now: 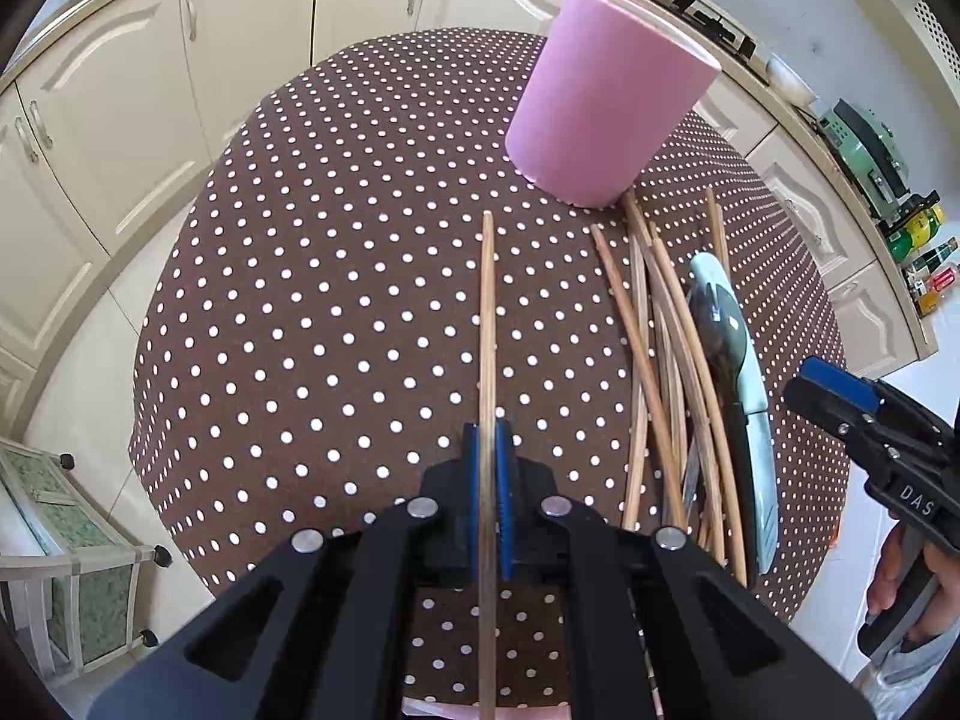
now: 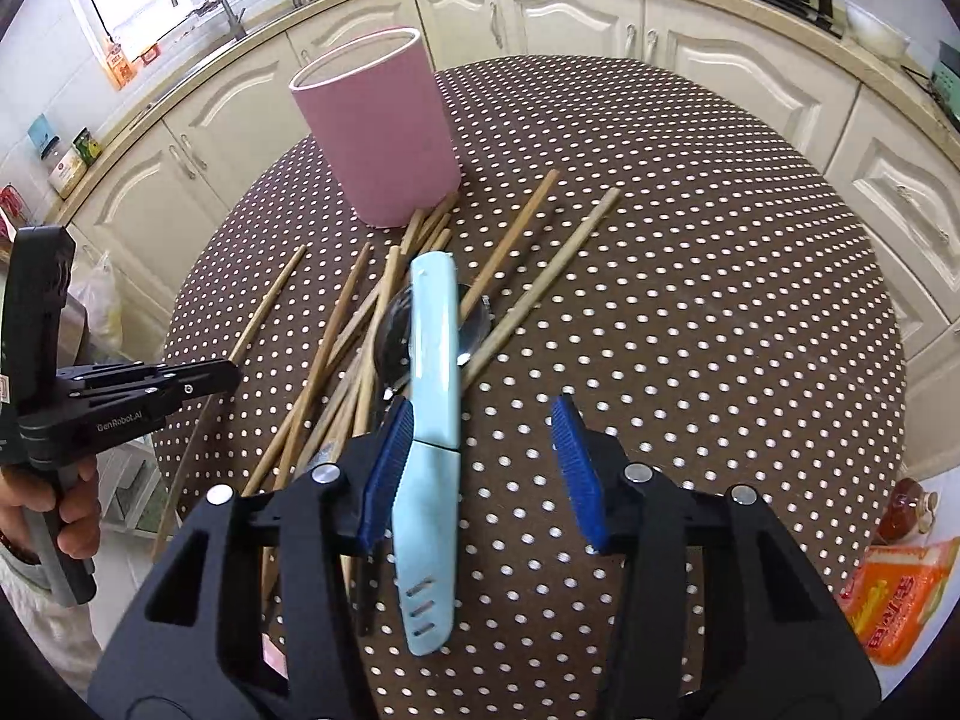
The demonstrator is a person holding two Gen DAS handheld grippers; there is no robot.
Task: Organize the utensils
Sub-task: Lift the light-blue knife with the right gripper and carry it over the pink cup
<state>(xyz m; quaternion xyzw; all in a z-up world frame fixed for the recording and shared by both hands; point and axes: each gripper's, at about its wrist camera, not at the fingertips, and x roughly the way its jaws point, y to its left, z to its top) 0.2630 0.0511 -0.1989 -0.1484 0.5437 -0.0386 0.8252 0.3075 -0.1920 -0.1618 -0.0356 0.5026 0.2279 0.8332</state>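
Left wrist view: left gripper (image 1: 487, 468) clamps a chopstick (image 1: 487, 312); right gripper (image 2: 483, 468) spread, bare tablecloth (image 2: 720, 300) rightward.

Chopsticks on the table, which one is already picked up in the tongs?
The lone chopstick clamped between the left tongs, pointing toward the pink cup. The other chopsticks lie loose in a heap by the pale blue knife.

On my table (image 2: 720, 300) the cup (image 2: 375, 132) stands at the far side. The chopstick pile (image 2: 360, 348) lies right in front of it, some tips touching its base. The sheathed knife (image 2: 432, 396) lies on top of the pile, over a spoon (image 2: 474, 330).
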